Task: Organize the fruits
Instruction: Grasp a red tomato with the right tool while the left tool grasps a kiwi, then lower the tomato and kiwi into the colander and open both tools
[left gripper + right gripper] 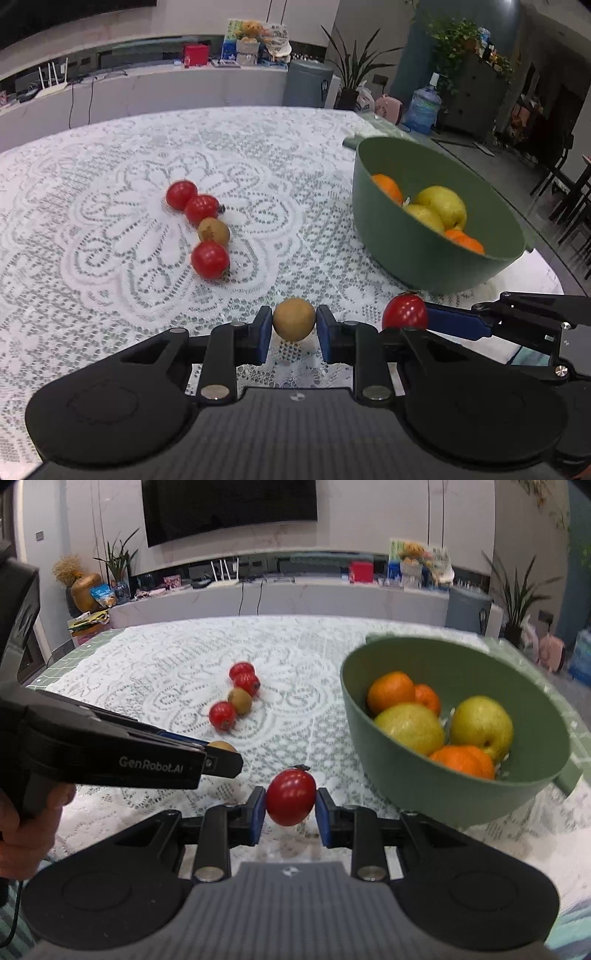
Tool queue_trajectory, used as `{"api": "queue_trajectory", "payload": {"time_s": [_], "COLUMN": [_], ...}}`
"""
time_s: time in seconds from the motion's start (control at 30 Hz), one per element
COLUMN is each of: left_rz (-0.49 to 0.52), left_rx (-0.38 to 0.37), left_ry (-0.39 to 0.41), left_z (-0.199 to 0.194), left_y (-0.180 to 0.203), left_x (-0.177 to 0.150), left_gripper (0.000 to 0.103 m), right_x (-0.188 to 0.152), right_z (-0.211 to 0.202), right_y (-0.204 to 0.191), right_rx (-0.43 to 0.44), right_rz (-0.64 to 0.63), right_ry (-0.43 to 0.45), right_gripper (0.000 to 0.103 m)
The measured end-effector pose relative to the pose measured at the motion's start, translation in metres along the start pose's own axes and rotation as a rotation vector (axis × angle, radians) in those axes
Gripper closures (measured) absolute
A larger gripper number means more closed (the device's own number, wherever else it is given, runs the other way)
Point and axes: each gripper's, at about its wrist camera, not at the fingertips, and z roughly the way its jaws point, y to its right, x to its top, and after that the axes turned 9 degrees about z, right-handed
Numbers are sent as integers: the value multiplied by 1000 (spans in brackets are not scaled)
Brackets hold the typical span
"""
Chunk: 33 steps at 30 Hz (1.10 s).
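My left gripper (pixel 294 325) is shut on a small brown round fruit (pixel 294 319), held just above the lace tablecloth. My right gripper (pixel 290 797) is shut on a red tomato (pixel 290 796); in the left wrist view that tomato (pixel 405 312) sits at the right gripper's tip, near the bowl's base. A green bowl (pixel 406 243) at the right holds oranges (pixel 391 692) and yellow-green apples (pixel 482 723). On the cloth further out lie three red tomatoes (pixel 209 259) and one brown fruit (pixel 214 231) in a row.
The table is round with a white lace cloth (pixel 110 184). The left gripper's body (pixel 110 757) and the hand holding it fill the left of the right wrist view. A counter, TV and plants stand behind the table.
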Motion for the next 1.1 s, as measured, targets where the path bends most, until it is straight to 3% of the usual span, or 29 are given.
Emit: {"api": "queue_trajectory", "payload": {"time_s": [0.43,0.67,0.9,1.1], "left_rz": [15,45,110,169], "left_rx": [15,-1,-50,-107], "left_ry": [100,131,125,66], "left_z": [-43,-51,-41,-19], "left_y": [11,25,48,66], "left_x": [32,53,78,97], "left_gripper": [74,74,74,74], "right_x": [26,47,69,89], "right_z": [-50,-68,-73,-60], "right_y": [-4,17,47,81], "right_rx": [53,-22,-83,-101], "right_rz": [14,60,59,61], "right_ry": [125,181,161,39], "right_gripper": [77,77,77,77]}}
